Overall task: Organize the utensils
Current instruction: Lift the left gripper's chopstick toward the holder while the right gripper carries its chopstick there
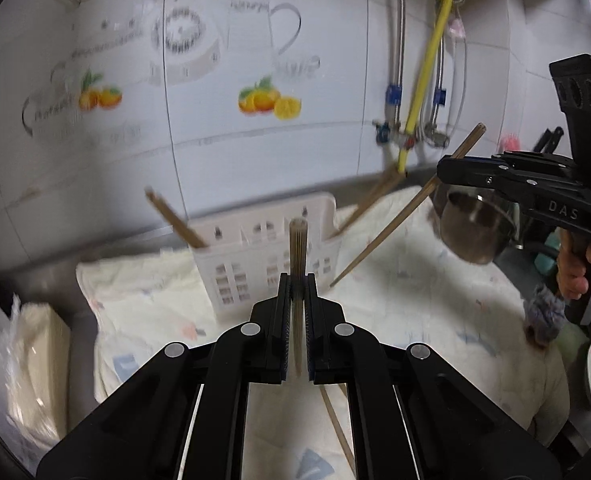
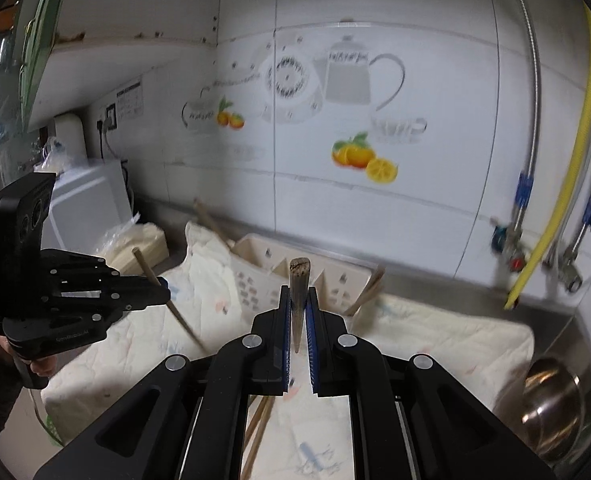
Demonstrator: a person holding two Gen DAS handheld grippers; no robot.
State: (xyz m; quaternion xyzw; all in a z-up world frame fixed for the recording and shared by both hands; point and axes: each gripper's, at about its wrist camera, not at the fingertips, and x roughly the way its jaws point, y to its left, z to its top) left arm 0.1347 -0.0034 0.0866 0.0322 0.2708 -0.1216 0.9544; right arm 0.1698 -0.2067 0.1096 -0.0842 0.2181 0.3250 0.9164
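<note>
Left gripper (image 1: pixel 295 280): fingers closed down on one chopstick (image 1: pixel 298 252); the stick is pinched between the pads and stands up past the fingertips, its blunt end uppermost.
Right gripper (image 2: pixel 295 294): fingers likewise closed on a second chopstick (image 2: pixel 298 280); blunt end is seen above the fingertips, thin end below, between the pads.
Step in hand: judged to be the carry stage; each gripper has one stick lifted clear of the cloth-covered surface (image 1: pixel 415 300), and neither stick has yet been dropped into the utensil basket (image 1: pixel 263 264).
Basket, place: straight ahead of the left fingers and beyond them; in the right wrist view it sits just past the fingertips, against the tiled wall.
Basket, contents: pale slotted plastic with dividers; a few chopsticks already lean out of it at both ends, one to the left of the fingers and others to the right. Which compartment each sits in cannot be told through the blur.
Loose items: at least one more chopstick lies on the cloth below the fingers, near the lower edge.
Steel bowl (image 2: pixel 551 396): well right of the right fingers; contents not visible.
Next move, judged: each stick needs bringing over an open compartment, tipping thin end down, then releasing; crossing of the two grippers should be avoided.
</note>
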